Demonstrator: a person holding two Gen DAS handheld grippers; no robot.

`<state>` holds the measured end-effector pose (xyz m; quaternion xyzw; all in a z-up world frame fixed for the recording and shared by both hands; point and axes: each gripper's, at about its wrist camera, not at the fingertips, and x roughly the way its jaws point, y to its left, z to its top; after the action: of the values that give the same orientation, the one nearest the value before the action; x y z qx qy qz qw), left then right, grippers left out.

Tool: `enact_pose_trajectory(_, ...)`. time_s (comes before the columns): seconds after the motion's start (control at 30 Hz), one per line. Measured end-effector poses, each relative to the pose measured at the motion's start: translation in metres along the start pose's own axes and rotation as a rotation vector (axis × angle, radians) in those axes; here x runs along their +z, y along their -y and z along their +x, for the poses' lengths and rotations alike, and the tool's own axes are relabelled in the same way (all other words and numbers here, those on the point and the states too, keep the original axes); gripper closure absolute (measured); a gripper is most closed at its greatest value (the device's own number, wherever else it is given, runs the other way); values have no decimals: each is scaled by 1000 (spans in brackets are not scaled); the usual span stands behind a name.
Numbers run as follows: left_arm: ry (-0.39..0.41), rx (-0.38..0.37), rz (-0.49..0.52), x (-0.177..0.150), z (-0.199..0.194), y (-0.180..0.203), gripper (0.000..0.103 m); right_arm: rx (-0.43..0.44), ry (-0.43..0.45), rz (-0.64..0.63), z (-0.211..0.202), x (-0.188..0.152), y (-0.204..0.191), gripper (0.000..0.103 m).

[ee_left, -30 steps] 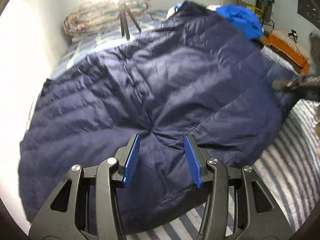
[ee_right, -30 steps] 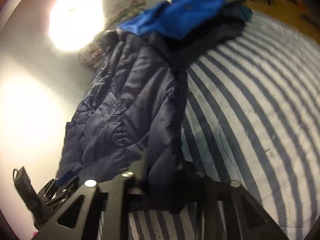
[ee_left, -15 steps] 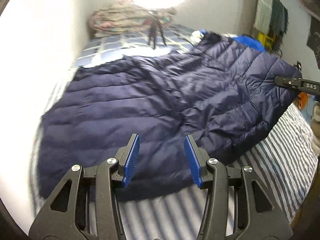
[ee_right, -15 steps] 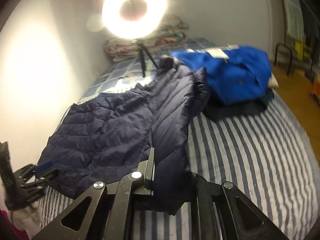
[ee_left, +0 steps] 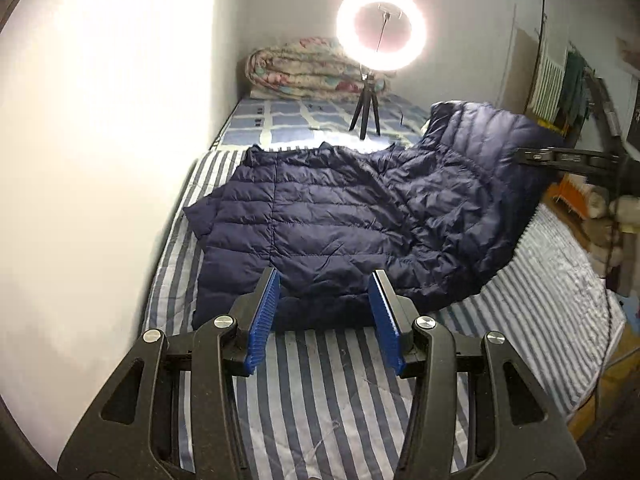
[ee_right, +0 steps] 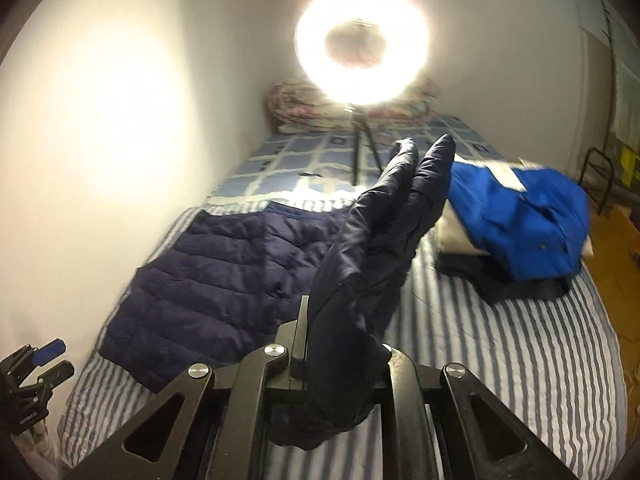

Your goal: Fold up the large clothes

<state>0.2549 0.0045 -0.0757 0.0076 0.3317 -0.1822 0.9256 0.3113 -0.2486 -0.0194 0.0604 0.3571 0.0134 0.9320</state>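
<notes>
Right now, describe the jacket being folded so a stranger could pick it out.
On the striped bed, before the ring light, lies a navy quilted puffer jacket. The right gripper lifts one side. Unlike the bright blue garment nearby, it is dark and spread out.

Bare striped bed [ee_left: 344, 392] lies open below my left hand-held gripper [ee_left: 325, 312], while the wall [ee_left: 100, 140] hems the left and the ring light tripod [ee_left: 365, 114] and blue clothes pile [ee_right: 524, 228] block farther on.

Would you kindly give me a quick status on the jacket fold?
Left gripper open, empty. Right gripper shut on navy quilted puffer jacket, one side lifted. Ring light tripod beyond collar.
</notes>
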Motion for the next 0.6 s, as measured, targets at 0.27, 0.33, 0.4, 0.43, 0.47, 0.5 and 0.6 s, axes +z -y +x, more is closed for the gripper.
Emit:
enact_pose_trajectory(0.27, 78, 26, -14, 0, -39, -6, 54, 88, 2, -115, 27, 17, -80, 93)
enact_pose_trajectory(0.33, 87, 27, -28, -2, -46, -9, 54, 110, -6, -153, 36, 17, -102, 93)
enact_pose_trajectory(0.4, 86, 31, -41, -6, -52, -15, 54, 143, -22, -196, 50, 15, -129, 93)
enact_pose_trajectory(0.43, 84, 36, -45, -8, -54, -16, 54, 158, -30, -207, 56, 14, -138, 93)
enact_pose_trajectory(0.47, 82, 42, -48, -10, -55, -18, 54, 186, -46, -220, 66, 12, -152, 94)
enact_pose_trajectory(0.5, 81, 47, -51, -12, -56, -20, 54, 211, -61, -228, 76, 11, -165, 94)
enact_pose_trajectory(0.6, 77, 62, -72, -18, -61, -27, 54, 286, -109, -242, 106, 1, -201, 94)
